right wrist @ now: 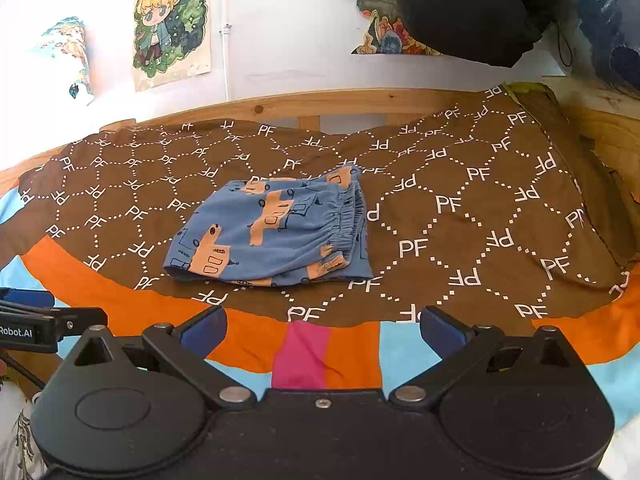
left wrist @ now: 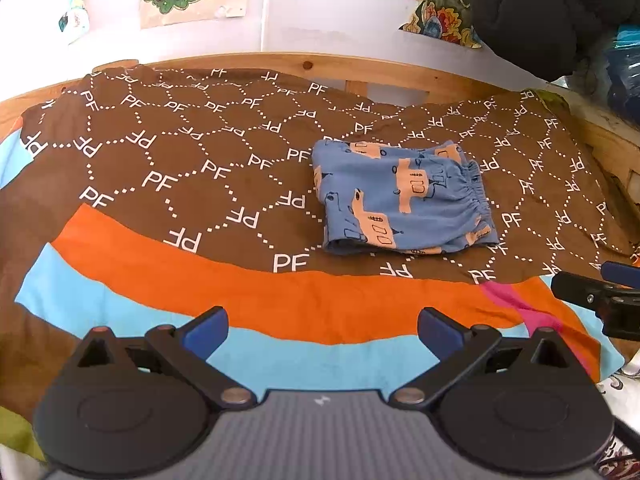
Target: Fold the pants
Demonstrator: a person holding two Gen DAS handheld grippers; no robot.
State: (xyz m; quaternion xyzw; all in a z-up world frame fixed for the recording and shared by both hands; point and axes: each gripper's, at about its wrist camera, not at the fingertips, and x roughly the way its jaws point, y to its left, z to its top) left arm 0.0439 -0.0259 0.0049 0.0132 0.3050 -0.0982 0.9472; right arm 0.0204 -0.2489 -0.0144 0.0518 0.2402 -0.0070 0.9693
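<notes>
The blue pants (left wrist: 402, 196) are lying folded up into a small bundle on the brown blanket (left wrist: 192, 152) with white letters on it. The pants have orange trucks printed on them, and the stretchy waistband is sitting on the right side of the bundle. The blanket is covering a bed with a wooden frame (left wrist: 360, 68) along the far side, and it has orange, light blue and pink stripes near the front edge. The left claw (left wrist: 322, 326) is hanging over the stripes, well apart from the pants, with its two blue fingers (left wrist: 206, 328) spread wide and nothing between them. The right claw (right wrist: 322, 326) is doing the same thing over the pink stripe (right wrist: 304, 354), wide open and holding nothing, and the pants (right wrist: 272, 232) are lying a bit ahead of it and to the left. Each claw is peeking into the edge of the other one's view. Cartoon posters (right wrist: 172, 24) are sticking on the white wall behind the bed, and something big and black (right wrist: 472, 8) is hanging at the top right.
</notes>
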